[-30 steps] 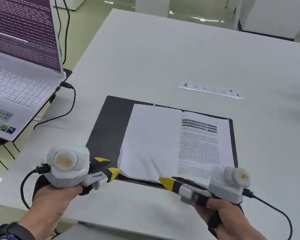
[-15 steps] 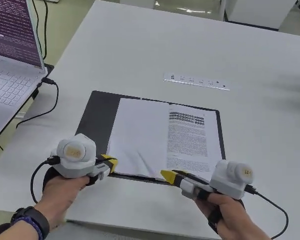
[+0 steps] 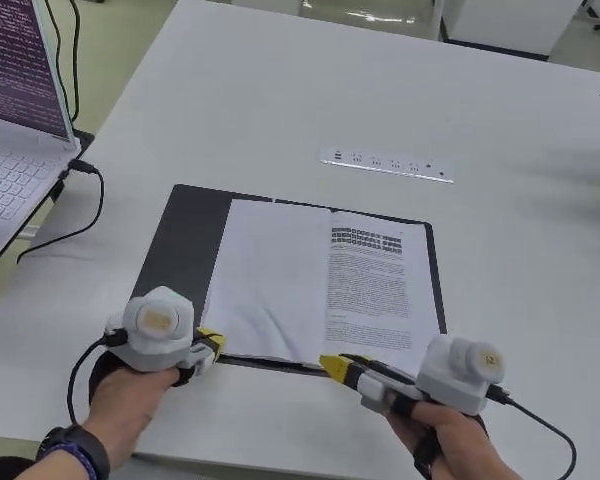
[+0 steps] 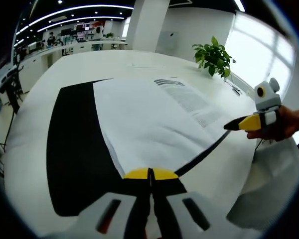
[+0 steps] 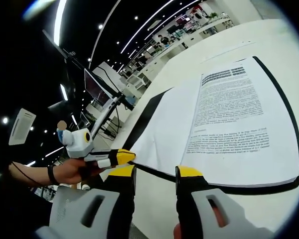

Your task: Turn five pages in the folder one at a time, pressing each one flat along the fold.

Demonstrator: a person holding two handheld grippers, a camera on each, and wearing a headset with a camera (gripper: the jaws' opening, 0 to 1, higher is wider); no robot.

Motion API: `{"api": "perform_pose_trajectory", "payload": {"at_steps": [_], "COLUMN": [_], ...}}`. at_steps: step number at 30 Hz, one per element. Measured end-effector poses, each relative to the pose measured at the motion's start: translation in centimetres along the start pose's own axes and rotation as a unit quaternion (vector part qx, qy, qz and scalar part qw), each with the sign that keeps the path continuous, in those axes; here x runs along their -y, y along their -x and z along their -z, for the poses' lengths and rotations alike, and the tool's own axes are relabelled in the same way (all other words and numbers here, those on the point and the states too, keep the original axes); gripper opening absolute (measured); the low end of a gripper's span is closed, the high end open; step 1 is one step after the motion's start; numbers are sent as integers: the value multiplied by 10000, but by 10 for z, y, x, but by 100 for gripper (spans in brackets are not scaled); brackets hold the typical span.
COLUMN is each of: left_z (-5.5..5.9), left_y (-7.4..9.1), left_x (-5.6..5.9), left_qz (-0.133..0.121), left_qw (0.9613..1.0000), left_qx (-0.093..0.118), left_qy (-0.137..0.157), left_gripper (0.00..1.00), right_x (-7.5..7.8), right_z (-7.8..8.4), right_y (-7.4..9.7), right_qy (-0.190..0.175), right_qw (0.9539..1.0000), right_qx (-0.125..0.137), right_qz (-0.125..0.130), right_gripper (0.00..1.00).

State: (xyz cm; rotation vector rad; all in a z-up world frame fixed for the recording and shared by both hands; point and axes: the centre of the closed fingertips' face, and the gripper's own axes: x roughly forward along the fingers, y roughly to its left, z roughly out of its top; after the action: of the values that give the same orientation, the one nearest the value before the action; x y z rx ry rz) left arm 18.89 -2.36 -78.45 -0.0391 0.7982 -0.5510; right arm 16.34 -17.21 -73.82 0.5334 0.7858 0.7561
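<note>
An open folder with a black cover [image 3: 185,250] lies on the white table. Its left page [image 3: 265,280] is blank and slightly buckled near the bottom; its right page [image 3: 370,285] is printed. My left gripper [image 3: 212,345] sits at the folder's near-left edge, shut with nothing between its jaws. In the left gripper view its tips [image 4: 150,173] hover over the black cover [image 4: 74,149], just short of the blank page [image 4: 149,119]. My right gripper [image 3: 335,367] is open just below the printed page's near edge. The right gripper view has the gripper [image 5: 156,173] pointing at the printed page [image 5: 234,119].
A laptop [image 3: 10,110] stands at the far left with a black cable [image 3: 80,200] trailing toward the folder. A white power strip [image 3: 385,165] lies beyond the folder. A potted plant [image 4: 214,57] stands past the table. The table's near edge runs just under both hands.
The head camera has shifted right. The left gripper's jaws, apart a second ago, now stand together at the folder's near edge. The right gripper has hardly moved.
</note>
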Motion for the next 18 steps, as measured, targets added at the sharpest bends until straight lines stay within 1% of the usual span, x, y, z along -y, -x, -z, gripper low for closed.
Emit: {"api": "perform_pose_trajectory", "payload": {"at_steps": [1,2,3,4,5,6,7,9,12,14,15,18], "left_z": [3,7,11,7,5,5,5,6,6,6,6,6], "left_y": [-2,-2,-2,0,1,1,1,0,1,0,0,-1], "left_x": [-1,-2,-5,-2,-1,-1,-1,-1,-2,-3,-3,-1], "left_qz": [-9,-42,-135,-121,-149,-192,-235,-269,-276,-266,-257,-261], "left_qw": [10000,9999,9996,9998,9998,9996,9992,9987,9987,9989,9989,9982], "left_qx": [-33,-112,-212,-119,-127,-164,-236,-308,-327,-324,-330,-383], "left_qy": [-3,-36,-111,-39,-60,-90,-218,-306,-294,-199,-211,-369], "left_gripper": [0,0,0,0,0,0,0,0,0,0,0,0], "right_x": [0,1,2,2,2,3,4,5,6,8,9,13], "right_z": [0,0,0,0,0,0,0,0,-2,-4,-6,-13], "right_y": [0,-1,-2,-2,-3,-3,-5,-7,-11,-15,-17,-24], "right_qy": [-12,-22,-15,3,15,16,-5,-27,-30,-18,-14,-39], "right_qw": [10000,10000,10000,10000,10000,10000,10000,10000,10000,9999,9999,9999], "right_qx": [-5,-14,-24,-40,-48,-53,-59,-61,-83,-91,-91,-78], "right_qz": [1,0,0,6,12,15,22,31,44,64,71,75], "right_gripper": [29,29,29,28,27,27,26,25,24,22,22,21]}}
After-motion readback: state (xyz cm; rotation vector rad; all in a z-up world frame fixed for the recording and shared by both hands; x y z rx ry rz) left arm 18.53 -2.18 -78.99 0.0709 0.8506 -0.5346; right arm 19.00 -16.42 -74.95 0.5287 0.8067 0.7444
